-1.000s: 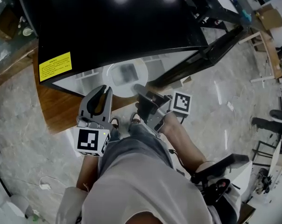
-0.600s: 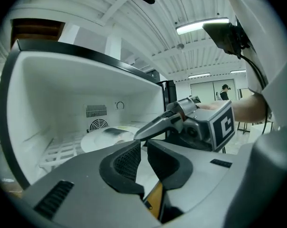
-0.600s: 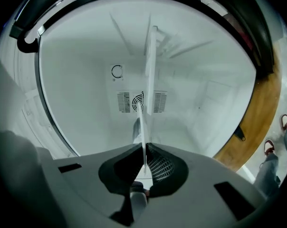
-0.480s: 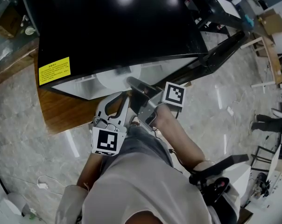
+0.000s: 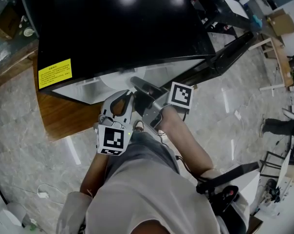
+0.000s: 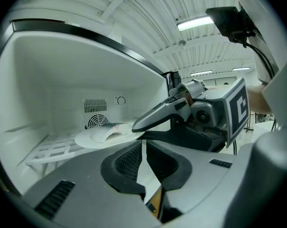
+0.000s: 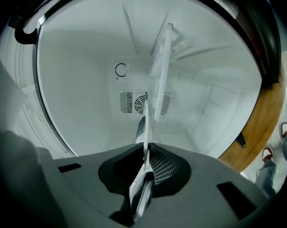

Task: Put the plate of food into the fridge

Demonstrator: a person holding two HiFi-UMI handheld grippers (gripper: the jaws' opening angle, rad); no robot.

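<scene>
The fridge point(image 5: 118, 23) stands open before you, and you are at the placing step. Inside it, the plate point(image 6: 91, 139) of food point(image 6: 109, 131) sits low over the wire shelf point(image 6: 48, 152); I can't tell if it rests there yet. Your right gripper point(image 7: 146, 146) has its jaws clamped on the plate's rim. Your left gripper point(image 6: 144, 144), at the fridge mouth, has its jaws closed on nothing. Next, I'd settle the plate flat on the shelf, then let go.

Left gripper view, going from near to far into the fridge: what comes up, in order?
Left hand-held gripper → plate of food → fan vent
</scene>
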